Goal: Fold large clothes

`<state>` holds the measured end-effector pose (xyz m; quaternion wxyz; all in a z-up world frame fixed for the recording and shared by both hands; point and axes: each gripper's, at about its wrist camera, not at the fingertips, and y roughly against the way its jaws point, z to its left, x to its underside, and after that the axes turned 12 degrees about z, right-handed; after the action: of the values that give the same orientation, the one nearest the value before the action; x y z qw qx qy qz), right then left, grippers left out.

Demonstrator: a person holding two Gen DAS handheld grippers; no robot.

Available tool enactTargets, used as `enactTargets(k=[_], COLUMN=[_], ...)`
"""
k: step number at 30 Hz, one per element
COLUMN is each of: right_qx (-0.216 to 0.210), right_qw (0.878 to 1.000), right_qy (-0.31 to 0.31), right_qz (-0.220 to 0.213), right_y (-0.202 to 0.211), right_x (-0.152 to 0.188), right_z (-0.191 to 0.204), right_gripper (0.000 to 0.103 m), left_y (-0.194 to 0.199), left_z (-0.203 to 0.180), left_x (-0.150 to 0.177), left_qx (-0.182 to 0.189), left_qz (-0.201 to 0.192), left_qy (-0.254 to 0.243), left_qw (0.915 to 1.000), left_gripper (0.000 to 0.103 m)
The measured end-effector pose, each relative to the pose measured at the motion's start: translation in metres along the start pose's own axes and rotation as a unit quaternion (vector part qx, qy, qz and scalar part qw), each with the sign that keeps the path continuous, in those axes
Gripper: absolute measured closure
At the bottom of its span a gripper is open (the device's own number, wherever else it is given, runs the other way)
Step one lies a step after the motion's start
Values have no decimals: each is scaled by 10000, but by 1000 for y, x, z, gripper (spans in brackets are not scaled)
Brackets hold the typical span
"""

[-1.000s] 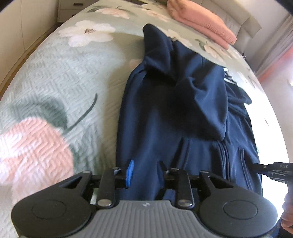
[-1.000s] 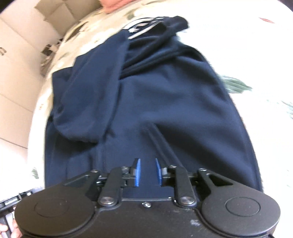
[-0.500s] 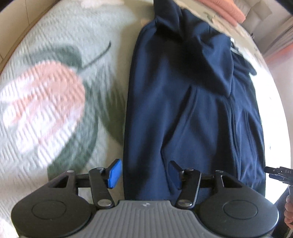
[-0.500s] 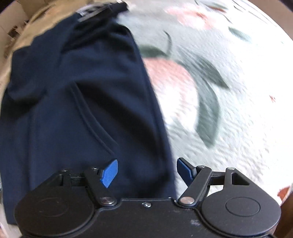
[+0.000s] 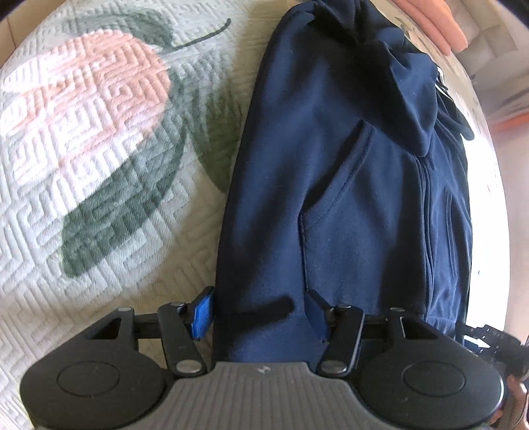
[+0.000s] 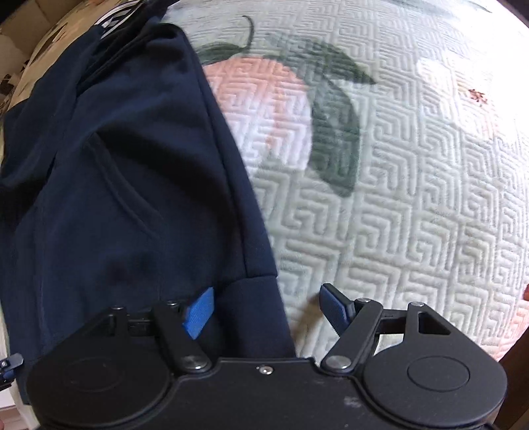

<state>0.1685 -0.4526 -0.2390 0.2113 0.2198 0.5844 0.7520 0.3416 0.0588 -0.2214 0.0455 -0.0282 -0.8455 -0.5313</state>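
Note:
A navy blue zip hoodie [image 5: 347, 172] lies lengthwise on the bed, sleeves folded in over the body. My left gripper [image 5: 259, 312] is open, its jaws straddling the bottom-left corner of the hem. In the right wrist view the hoodie [image 6: 132, 185] fills the left half. My right gripper [image 6: 264, 309] is open wide, jaws straddling the bottom-right hem corner, the right fingertip [image 6: 334, 304] over bare quilt. Neither gripper holds cloth.
The bed has a pale green quilt [image 5: 99, 205] with pink flowers and dark leaves [image 6: 330, 132]. Folded pink bedding [image 5: 433, 23] lies at the head of the bed. The other gripper's edge [image 5: 489, 340] shows at the right.
Both grippers opened from nearly shut and slid outward and down to the hem corners: left one to the left corner, right one to the right corner.

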Motion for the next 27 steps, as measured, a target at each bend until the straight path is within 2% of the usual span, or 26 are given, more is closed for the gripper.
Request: enactTargets(k=[2,3,4,5,7,8,9,13,17,23,27], right_qx=[-25,1,72,121,-46,-206,-310,-988,-1497,-1727,-1672], right_qw=[9998,9993,9980,9968,9964,9968,9973,9946,9866,9729,9636], right_qy=[179,366,619,786,834,753,658,302,482,877,1001], right_qz=[50,97,107,110,132,146,132,-85,-442,-1265,-1829], right_y=[-1,-2,-1,-1,2,4,6,37,76,111,115], right_x=[5,7,10,13,15,14,13,1,-21,-87,-158], right_z=[5,10,16,20,20,17,15,1,12,46,76], right_gripper=[22,33,52,58,88,88,89,90,91,90,90], left_y=[0,0,1,1,0,-1,-2,14,49,95,109], left_z=[6,8,9,11,16,20,26,28,26,0,-24], left_x=[3,4,5,6,9,11,13,16,1,-50,-112], left_qx=[143,211,279,343,448,577,794,1070,1733,2105,2087], left_qz=[45,55,59,72,123,160,187,-11,-385,-1302,-1846], left_qy=[45,76,138,200,287,352,439,444,511,70,-358], left_qw=[9999,9997,9995,9992,9985,9976,9957,9933,9828,9688,9597], left_gripper=[43,44,46,53,74,92,92,93,93,93,93])
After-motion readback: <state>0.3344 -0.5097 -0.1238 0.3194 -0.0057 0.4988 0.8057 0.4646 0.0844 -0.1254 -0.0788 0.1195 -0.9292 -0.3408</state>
